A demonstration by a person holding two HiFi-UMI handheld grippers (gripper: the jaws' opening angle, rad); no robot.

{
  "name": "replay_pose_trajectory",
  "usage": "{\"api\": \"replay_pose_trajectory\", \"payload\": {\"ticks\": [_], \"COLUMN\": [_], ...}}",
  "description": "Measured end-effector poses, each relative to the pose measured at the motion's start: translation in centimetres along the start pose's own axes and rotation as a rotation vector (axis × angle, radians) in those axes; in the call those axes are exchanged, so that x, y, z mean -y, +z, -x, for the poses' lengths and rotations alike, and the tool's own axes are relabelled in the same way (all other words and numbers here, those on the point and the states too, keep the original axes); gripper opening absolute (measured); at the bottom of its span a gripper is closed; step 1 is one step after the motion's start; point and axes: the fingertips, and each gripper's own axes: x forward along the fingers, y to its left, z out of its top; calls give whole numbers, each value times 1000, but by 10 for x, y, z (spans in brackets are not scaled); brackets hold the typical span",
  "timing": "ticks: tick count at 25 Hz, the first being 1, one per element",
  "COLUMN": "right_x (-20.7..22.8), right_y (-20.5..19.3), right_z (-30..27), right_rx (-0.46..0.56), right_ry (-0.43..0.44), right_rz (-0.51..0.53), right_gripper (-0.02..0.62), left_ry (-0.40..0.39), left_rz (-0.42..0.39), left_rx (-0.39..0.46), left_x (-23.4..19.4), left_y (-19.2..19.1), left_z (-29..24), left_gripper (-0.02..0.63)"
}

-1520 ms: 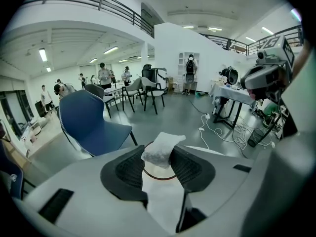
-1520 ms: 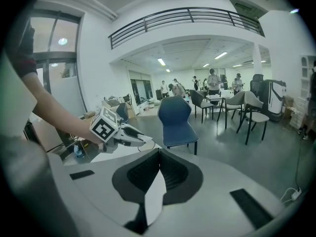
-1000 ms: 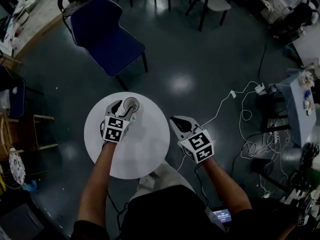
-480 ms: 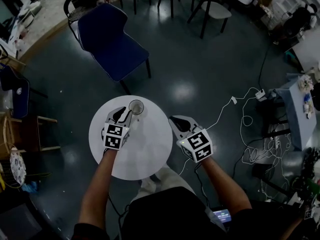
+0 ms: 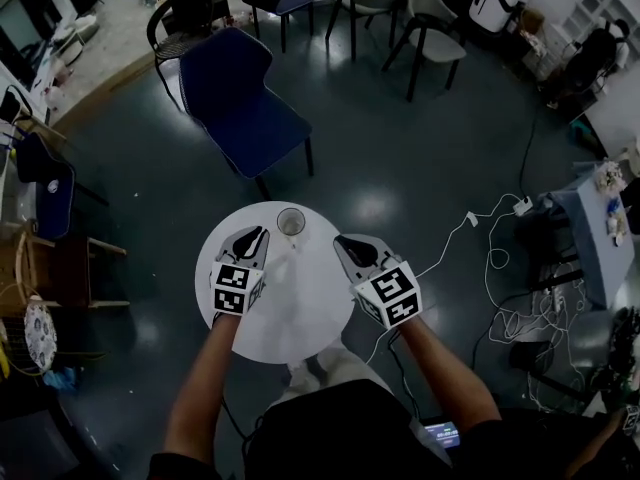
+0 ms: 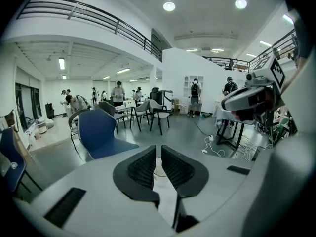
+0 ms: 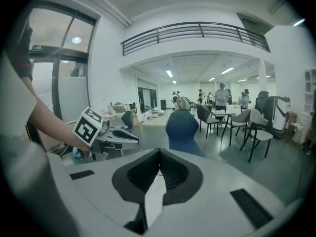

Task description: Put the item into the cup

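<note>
A clear cup (image 5: 290, 221) stands at the far edge of the round white table (image 5: 300, 318); what it holds cannot be told. My left gripper (image 5: 254, 238) hovers just left of and nearer than the cup, apart from it. Its jaws have just been closing and stand at a narrow slit with nothing between them; in the left gripper view (image 6: 158, 154) the cup (image 6: 159, 171) shows through that slit. My right gripper (image 5: 346, 245) hangs over the table's right edge, shut and empty, as the right gripper view (image 7: 158, 157) confirms.
A blue chair (image 5: 240, 98) stands just beyond the table, with more chairs (image 5: 425, 13) behind it. White cables (image 5: 490, 238) trail over the dark floor to the right, toward a cluttered grey table (image 5: 590, 218). People stand far off in the hall (image 6: 117, 93).
The left gripper has pulled back from the cup's rim toward me and its jaws have narrowed. The right gripper has shifted in over the table's edge. Both look higher above the table.
</note>
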Motion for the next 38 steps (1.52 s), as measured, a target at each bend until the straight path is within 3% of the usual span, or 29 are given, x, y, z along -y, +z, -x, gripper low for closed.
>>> {"api": "replay_pose_trajectory", "payload": {"ticks": [8, 14, 25, 38], "right_x": [-62, -102, -160, -224], "right_y": [44, 65, 103, 120], "right_z": [17, 36, 84, 138], "right_rx": [78, 115, 211, 316], "right_ry": [2, -7, -42, -55], "right_rz": [59, 66, 111, 162], "right_gripper": [17, 17, 17, 17], "left_ry": [-5, -43, -64, -76], "left_rz": [69, 71, 13, -39], "left_rx": [114, 176, 335, 424], "left_x": [4, 24, 45, 77], "left_y": [20, 36, 75, 81], "left_z": [74, 125, 232, 316], "left_gripper": [18, 17, 15, 15]}}
